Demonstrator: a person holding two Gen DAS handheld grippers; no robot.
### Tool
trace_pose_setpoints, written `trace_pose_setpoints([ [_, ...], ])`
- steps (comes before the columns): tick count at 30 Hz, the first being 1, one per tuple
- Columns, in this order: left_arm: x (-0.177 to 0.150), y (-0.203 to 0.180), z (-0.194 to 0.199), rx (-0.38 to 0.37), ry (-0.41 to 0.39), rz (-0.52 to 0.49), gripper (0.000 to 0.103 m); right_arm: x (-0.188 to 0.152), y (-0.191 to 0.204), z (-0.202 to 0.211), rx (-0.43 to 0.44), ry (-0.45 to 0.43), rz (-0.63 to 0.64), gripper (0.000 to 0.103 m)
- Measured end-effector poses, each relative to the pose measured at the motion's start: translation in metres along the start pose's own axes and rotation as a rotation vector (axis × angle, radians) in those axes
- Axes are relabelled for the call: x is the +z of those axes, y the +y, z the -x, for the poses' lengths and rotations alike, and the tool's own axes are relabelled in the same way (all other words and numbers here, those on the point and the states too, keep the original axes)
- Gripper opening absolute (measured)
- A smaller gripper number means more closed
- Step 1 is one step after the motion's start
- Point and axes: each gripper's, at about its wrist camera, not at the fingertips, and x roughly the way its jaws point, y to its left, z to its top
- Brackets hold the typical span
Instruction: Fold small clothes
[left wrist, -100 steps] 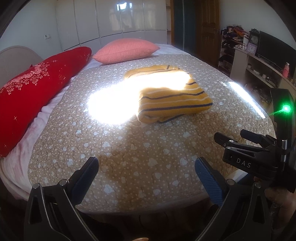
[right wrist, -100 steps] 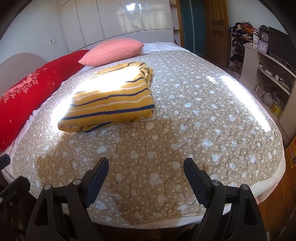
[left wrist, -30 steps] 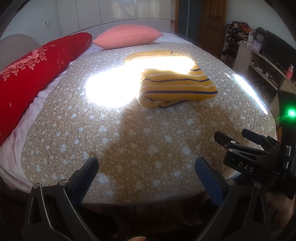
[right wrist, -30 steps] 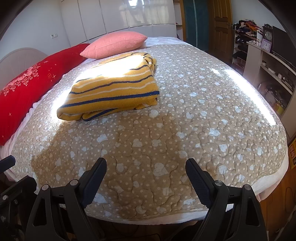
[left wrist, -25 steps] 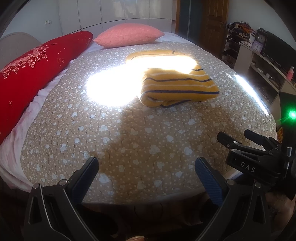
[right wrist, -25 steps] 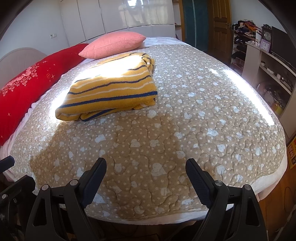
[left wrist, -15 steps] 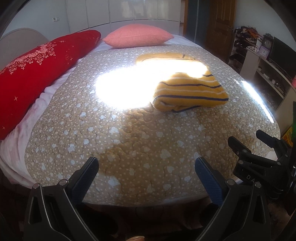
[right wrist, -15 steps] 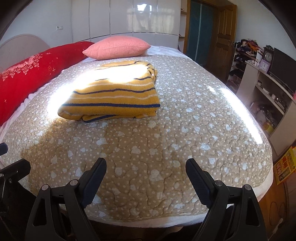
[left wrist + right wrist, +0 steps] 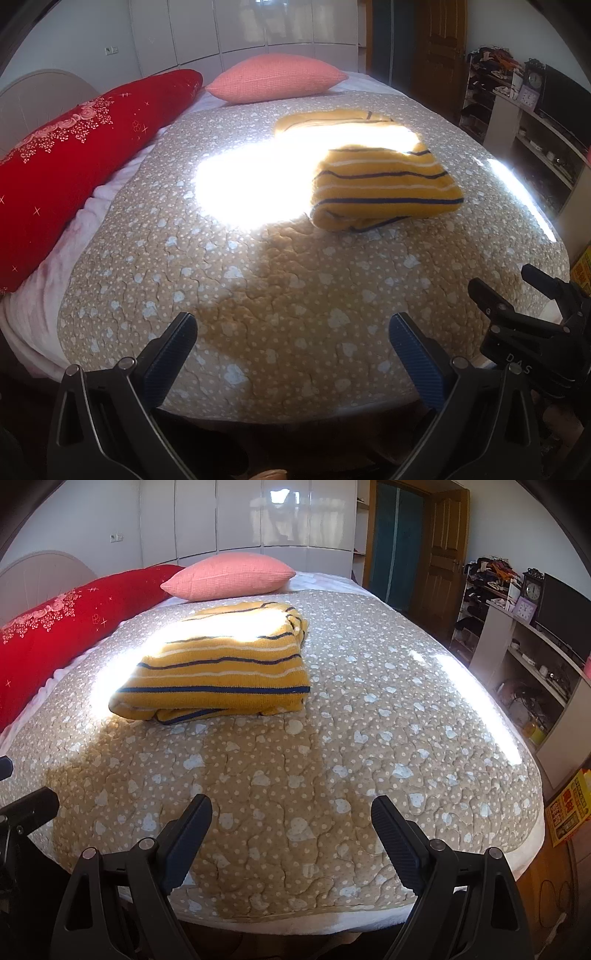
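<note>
A folded yellow sweater [image 9: 384, 188] with navy and white stripes lies on the beige dotted quilt [image 9: 280, 280], partly in a bright sun patch. It also shows in the right wrist view [image 9: 221, 672], left of centre. My left gripper [image 9: 293, 332] is open and empty, held over the near edge of the bed, well short of the sweater. My right gripper [image 9: 291, 814] is open and empty, also at the near edge. The right gripper's body [image 9: 524, 332] shows at the right of the left wrist view.
A long red pillow [image 9: 74, 155] lies along the left side of the bed. A pink pillow [image 9: 277, 77] lies at the head. White wardrobes [image 9: 240, 517] stand behind. Shelves with a clock and a TV [image 9: 535, 602] stand at the right, and a wooden door [image 9: 443, 546].
Both grippers have drifted and risen slightly, so the view has tilted up and the sweater has shifted right in the left view. The sweater has not moved on the bed. Both grippers stay open.
</note>
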Motion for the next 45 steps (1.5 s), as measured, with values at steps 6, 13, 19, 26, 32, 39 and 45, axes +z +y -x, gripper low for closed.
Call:
trace_pose_setpoints([
  [6,0.006,0.008,-0.018,-0.011,0.04,0.028,0.103,0.003,-0.006,-0.008,0.001,-0.002,-0.027,0.091],
  [13,0.009,-0.002,-0.033,-0.028,0.073,-0.012,0.103,0.019,-0.006,-0.022,-0.023,0.016,0.008,0.092],
  [19,0.011,-0.003,-0.044,-0.036,0.099,-0.017,0.103,0.023,-0.007,-0.032,-0.018,0.037,0.01,0.092],
  [26,0.009,-0.006,-0.048,-0.044,0.112,-0.022,0.103,0.022,-0.005,-0.039,-0.012,0.05,0.019,0.092],
  [32,0.008,-0.004,-0.048,-0.044,0.116,-0.012,0.103,0.02,-0.003,-0.041,-0.005,0.06,0.017,0.093],
  [39,0.007,-0.004,-0.05,-0.049,0.128,-0.009,0.103,0.018,-0.004,-0.043,0.003,0.07,0.007,0.093],
  [45,0.007,-0.004,-0.052,-0.052,0.134,-0.003,0.103,0.017,-0.004,-0.044,0.012,0.073,0.002,0.093],
])
